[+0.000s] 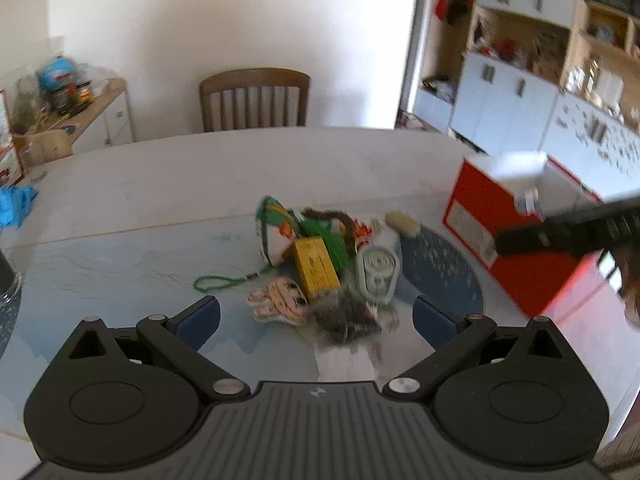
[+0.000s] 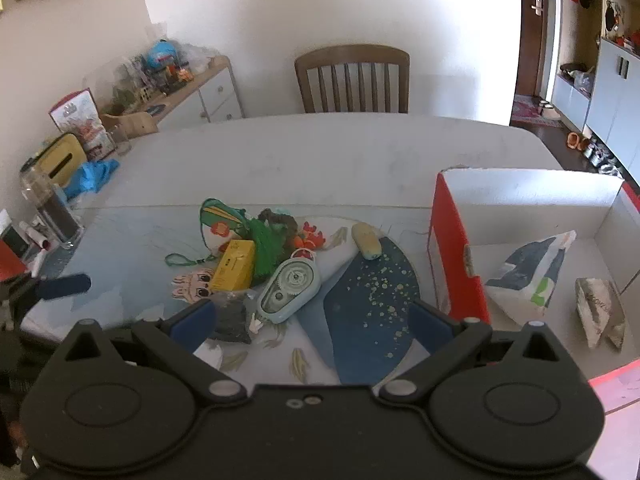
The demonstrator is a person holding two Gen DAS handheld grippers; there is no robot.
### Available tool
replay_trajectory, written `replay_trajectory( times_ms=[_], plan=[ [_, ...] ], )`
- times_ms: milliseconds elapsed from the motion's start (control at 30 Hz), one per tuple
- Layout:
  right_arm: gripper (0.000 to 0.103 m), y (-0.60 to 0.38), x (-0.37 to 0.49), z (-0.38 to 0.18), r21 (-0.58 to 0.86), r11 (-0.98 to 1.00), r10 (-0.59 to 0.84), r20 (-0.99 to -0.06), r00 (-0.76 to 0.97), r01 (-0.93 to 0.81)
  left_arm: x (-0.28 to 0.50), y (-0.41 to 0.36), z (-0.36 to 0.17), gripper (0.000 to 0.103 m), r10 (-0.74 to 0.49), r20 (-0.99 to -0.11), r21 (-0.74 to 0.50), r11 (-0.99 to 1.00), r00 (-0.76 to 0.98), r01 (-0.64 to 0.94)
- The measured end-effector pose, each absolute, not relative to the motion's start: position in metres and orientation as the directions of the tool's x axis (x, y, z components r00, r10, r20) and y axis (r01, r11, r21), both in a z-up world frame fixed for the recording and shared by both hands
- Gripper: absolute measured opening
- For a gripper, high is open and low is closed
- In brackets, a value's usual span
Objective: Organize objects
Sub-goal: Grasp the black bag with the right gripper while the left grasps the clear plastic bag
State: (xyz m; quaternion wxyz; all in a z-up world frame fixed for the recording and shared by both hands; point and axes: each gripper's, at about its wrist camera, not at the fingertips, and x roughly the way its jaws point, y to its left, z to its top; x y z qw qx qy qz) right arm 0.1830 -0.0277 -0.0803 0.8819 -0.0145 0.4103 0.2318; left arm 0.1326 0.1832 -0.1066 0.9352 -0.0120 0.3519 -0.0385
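Right wrist view: right gripper (image 2: pixel 312 320) hangs above the table (image 2: pixel 320 148), blue-padded fingers (image 2: pixel 196 318) spread wide, nothing between them. Below and ahead, a heap of small objects on the blue-patterned cloth (image 2: pixel 372 300) — yellow box (image 2: pixel 234 266), pale green tape dispenser (image 2: pixel 288 290) lying flat just right of it, a cartoon-face sticker (image 2: pixel 194 286) to the left, a dark glittery pouch (image 2: pixel 232 318) nearest the camera, green fringed item (image 2: pixel 268 250), green cord loop (image 2: pixel 184 259). A yellowish sponge-like lump (image 2: pixel 366 240) sits apart, toward the box. Red-and-white cardboard box (image 2: pixel 452 248) open at right, holding a folded blue-white bag (image 2: pixel 528 276) and a crumpled wrapper (image 2: pixel 598 310).

Left wrist view, blurred: left gripper (image 1: pixel 316 316) also spread open, empty, over the same heap — yellow box (image 1: pixel 316 268) and tape dispenser (image 1: pixel 378 276) between its fingers in the frame, not touched. Red box (image 1: pixel 516 240) at right. Wooden chair (image 1: pixel 254 98) behind the table.
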Motion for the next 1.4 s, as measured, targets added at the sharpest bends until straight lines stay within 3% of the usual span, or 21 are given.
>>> replay_trajectory(
  times_ms=[400, 700, 933, 1067, 1233, 1400],
  plan=[
    [0.1, 0.012, 0.206, -0.112, 0.152, 0.865, 0.399, -0.786, 0.473, -0.477, 0.141, 0.172, -0.156, 0.103, -0.124, -0.73, -0.048, 0.99, 0.672, 0.131],
    [0.091, 0.052, 0.211, -0.133, 0.16, 0.81, 0.426, -0.821, 0.379, -0.564, 0.143, 0.161, -0.183, 0.103, -0.154, -0.754, -0.065, 0.985, 0.639, 0.16],
    [0.077, 0.076, 0.218, -0.146, 0.179, 0.777, 0.435, -0.846, 0.309, -0.603, 0.145, 0.165, -0.188, 0.102, -0.131, -0.743, -0.081, 0.991, 0.656, 0.106],
    [0.068, 0.083, 0.221, -0.151, 0.199, 0.771, 0.442, -0.852, 0.282, -0.605, 0.143, 0.163, -0.186, 0.093, -0.132, -0.735, -0.073, 0.991, 0.665, 0.116],
    [0.058, 0.09, 0.223, -0.155, 0.188, 0.764, 0.431, -0.86, 0.271, -0.617, 0.141, 0.159, -0.19, 0.074, -0.133, -0.748, -0.063, 0.99, 0.65, 0.13],
    [0.048, 0.094, 0.223, -0.154, 0.162, 0.763, 0.415, -0.865, 0.282, -0.626, 0.142, 0.16, -0.191, 0.065, -0.126, -0.755, -0.06, 0.991, 0.644, 0.123]
  ],
)
